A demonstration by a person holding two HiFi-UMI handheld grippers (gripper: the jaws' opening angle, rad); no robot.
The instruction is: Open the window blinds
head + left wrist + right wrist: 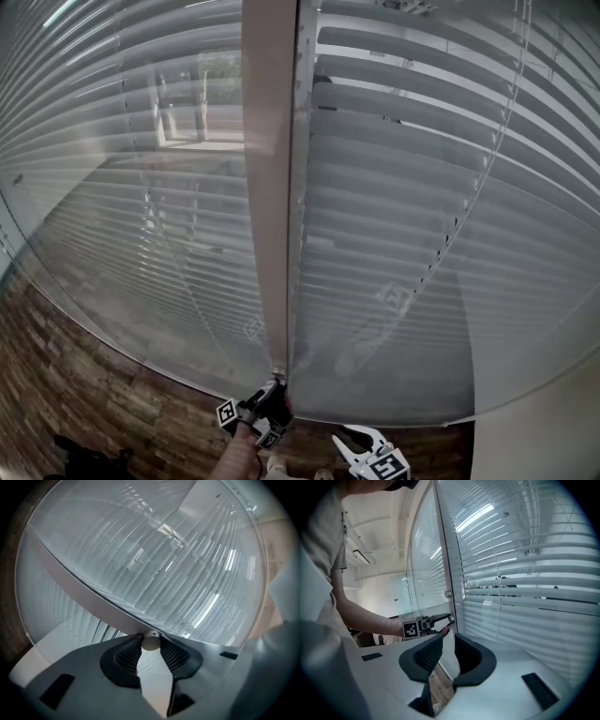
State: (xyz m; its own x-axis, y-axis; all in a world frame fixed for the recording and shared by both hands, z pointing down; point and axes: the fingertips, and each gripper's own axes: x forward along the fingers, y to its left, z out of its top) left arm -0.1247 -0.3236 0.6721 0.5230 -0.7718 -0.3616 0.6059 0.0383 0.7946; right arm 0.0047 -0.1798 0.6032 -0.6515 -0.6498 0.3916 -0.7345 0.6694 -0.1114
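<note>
Left hand-held gripper (275, 392), at 6 o'clock in the head view, has its jaws partly closed. The pad tips pinch a small round knob (151, 642) at the foot of the frame post (270, 187). Right hand-held gripper (448, 643) sits at 5 o'clock with jaws apart and nothing between them.

The blinds (403, 234) hang behind glass on both sides of the post, from 9 to 3 o'clock. The slats are mostly shut.

Risks:
- The knob is smooth and held only at the pad tips, so a twist may slip off and the slats won't move.
- A wrong-way turn likely shuts them tighter.
- Forcing past the stop could strain the mechanism.
- The idle right one is near the glass and could bump it.
</note>
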